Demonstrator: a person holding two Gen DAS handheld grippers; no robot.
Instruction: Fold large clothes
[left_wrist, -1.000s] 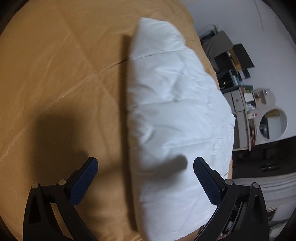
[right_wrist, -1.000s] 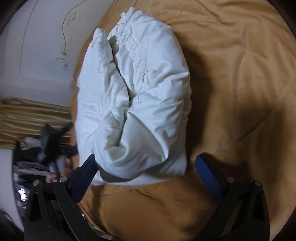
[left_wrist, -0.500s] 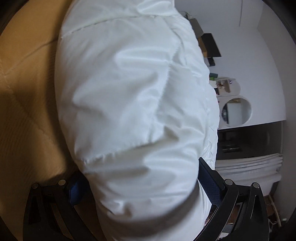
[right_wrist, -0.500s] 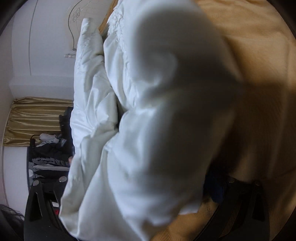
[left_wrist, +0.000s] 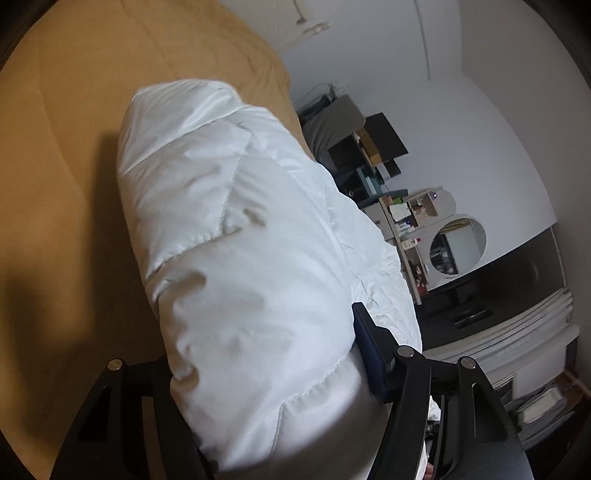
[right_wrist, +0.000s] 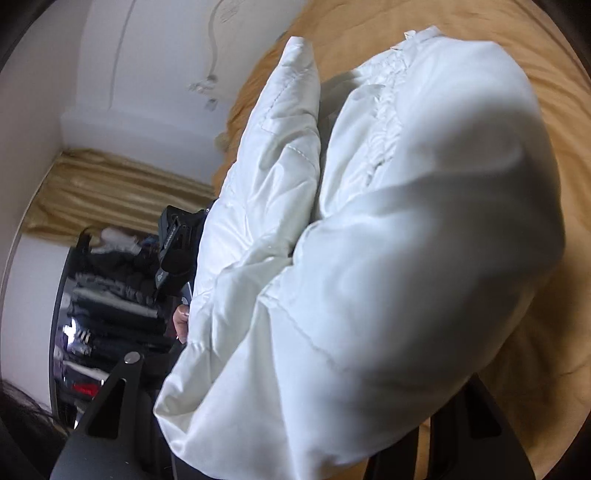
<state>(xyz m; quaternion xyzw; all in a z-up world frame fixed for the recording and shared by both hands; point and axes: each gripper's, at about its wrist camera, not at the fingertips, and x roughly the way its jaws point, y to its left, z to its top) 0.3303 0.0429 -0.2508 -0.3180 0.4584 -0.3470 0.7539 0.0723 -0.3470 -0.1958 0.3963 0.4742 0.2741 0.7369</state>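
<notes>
One puffy white quilted jacket (left_wrist: 258, 280), folded into a thick bundle, fills the space between the jaws of both grippers. The left gripper (left_wrist: 266, 373) has its jaws closing around one end of the bundle: the blue-padded finger (left_wrist: 369, 354) on the right of that view presses into the jacket's side, while the opposite finger is buried under the fabric, so only its black linkage shows at the lower left. The right gripper (right_wrist: 303, 406) has its jaws closing as well, with the other end of the same jacket bulging between and over them; both of its pads are covered by the cloth, and only two black arms of the frame stick out below the bundle, so whether the pads already bite cannot be told there. Ahead of the jaws the jacket runs forward in two rolled layers with one gathered seam between them. Beneath and beyond it lies one tan quilted bedspread (left_wrist: 66, 184), seen to the left of the left jaws and to the right of the right jaws. In the right wrist view, left of the jacket, part of the other black gripper body and a person's fingers (right_wrist: 181, 321) holding it show beside the cloth. One gold curtain (right_wrist: 110, 195) hangs further left.
</notes>
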